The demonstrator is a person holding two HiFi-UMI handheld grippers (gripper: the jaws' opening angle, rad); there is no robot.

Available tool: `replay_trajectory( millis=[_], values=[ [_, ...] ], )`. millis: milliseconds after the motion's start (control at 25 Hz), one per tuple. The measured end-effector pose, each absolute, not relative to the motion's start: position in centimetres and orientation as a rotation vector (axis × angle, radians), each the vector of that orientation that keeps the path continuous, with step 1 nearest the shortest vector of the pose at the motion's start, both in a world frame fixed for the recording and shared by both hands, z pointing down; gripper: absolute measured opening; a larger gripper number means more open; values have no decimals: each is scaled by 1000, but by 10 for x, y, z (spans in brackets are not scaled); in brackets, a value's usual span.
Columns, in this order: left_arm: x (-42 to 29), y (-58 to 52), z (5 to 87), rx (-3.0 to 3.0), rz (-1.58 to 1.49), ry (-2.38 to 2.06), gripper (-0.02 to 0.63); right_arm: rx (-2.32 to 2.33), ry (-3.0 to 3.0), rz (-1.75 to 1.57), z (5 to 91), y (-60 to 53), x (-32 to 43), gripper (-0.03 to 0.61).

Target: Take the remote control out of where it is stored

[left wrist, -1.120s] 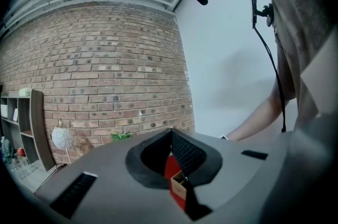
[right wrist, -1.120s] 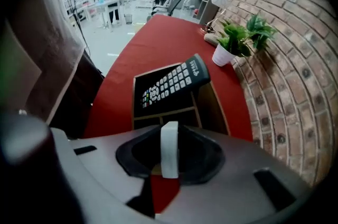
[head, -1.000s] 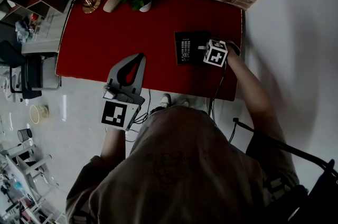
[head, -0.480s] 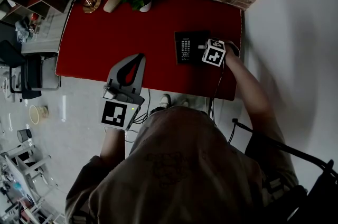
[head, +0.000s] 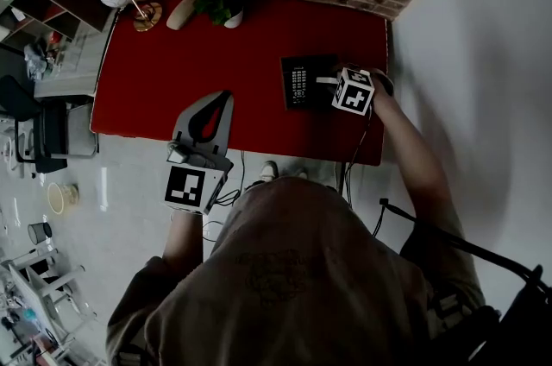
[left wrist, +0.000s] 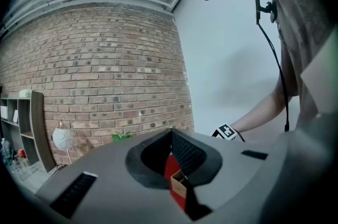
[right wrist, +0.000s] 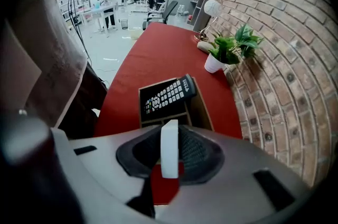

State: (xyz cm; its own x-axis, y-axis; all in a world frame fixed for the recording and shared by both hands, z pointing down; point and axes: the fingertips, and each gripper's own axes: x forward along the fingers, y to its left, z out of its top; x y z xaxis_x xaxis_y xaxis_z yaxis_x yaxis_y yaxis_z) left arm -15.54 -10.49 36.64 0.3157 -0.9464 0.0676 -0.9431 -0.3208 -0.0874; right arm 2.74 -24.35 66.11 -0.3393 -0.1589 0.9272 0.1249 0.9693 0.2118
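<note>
The slim white remote (right wrist: pixel 169 157) stands edge-on between the fingers of your right gripper (right wrist: pixel 170 136), which are clenched on its two flat faces. No buttons show from this end, so calling it the remote is my reading from the task. In the head view it pokes out past your fingers as a pale bar over the wooden box (head: pixel 323 65). I cannot tell whether its far end is clear of the compartment yet.

Just beyond your fingertips, and apart from them, a black remote (right wrist: pixel 170 94) lies face up across the top of the box. The box sits on the red counter (head: pixel 155 88), below and ahead of your right fingers.

Your left gripper (left wrist: pixel 170 133) is well apart from all this, held level off the counter's near edge. Its fingers are pressed together with nothing between them.

I judge the lift-out to be in hand: the grasp is made and the remote is partway up. Next, keep the squeeze steady and draw it out along the slot until its far end passes the box rim. Mind the black remote just ahead, since a tilt toward it could knock it off its perch. Once clear, carry the white one to bare counter.
</note>
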Motion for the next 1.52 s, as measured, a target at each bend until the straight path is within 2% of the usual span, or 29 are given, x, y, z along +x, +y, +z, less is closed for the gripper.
replay_trajectory(
  millis=[520, 720, 1160, 1400, 1520],
  values=[
    [-142, -113, 354, -2538, -134, 1727, 11, 380, -2244, -295, 514, -237, 36, 83],
    [-145, -117, 355, -2521, -193, 1695, 11, 481, -2425, -378, 437, -215, 38, 83],
    [-146, -128, 318, -2490, -101, 1681, 11, 870, -2695, -586, 297, -172, 77, 83],
    [-146, -129, 312, -2492, -91, 1674, 11, 1207, -2820, -632, 257, -149, 111, 83],
    [-147, -130, 308, -2488, -78, 1671, 11, 1382, -2897, -546, 251, -138, 129, 83]
  ],
)
